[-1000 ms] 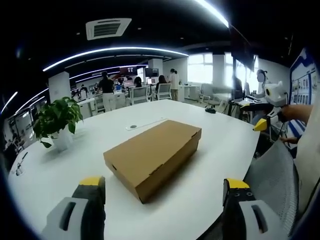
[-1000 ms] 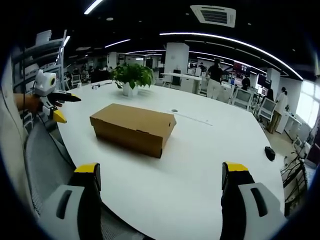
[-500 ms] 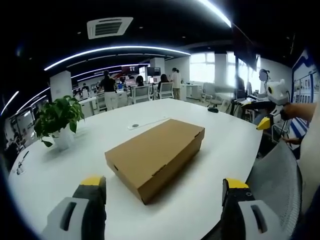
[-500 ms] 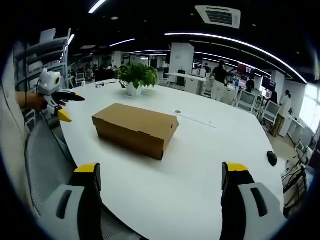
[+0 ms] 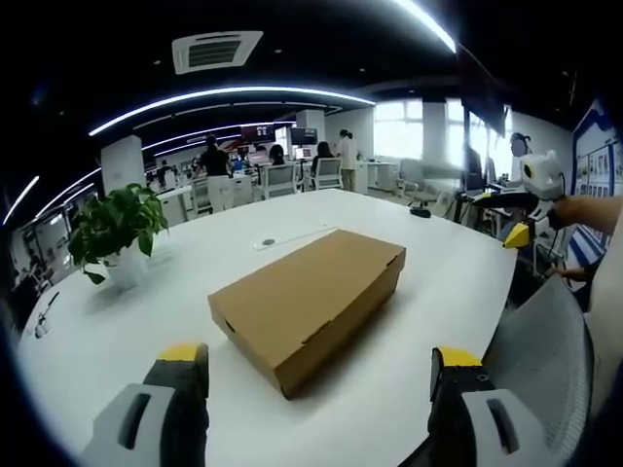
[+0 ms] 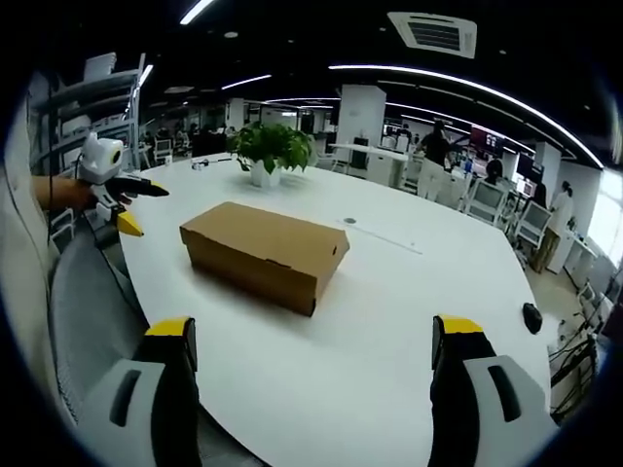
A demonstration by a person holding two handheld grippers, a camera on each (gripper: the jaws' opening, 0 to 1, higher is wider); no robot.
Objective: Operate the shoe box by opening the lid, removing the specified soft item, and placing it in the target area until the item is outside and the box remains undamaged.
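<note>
Shoe box (image 5: 310,304) lid shut; contents hidden.

plain brown cardboard shoe box (image 5: 310,305); white tabletop (image 6: 409,321); green plant (image 5: 112,224), white pot; tools grey, yellow-tipped.

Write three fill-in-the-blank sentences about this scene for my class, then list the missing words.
1. The lid of the cardboard box is ____.
2. The box rests on a ____ table.
3. The white pot holds a green ____.

Missing words: closed; white; plant
</note>
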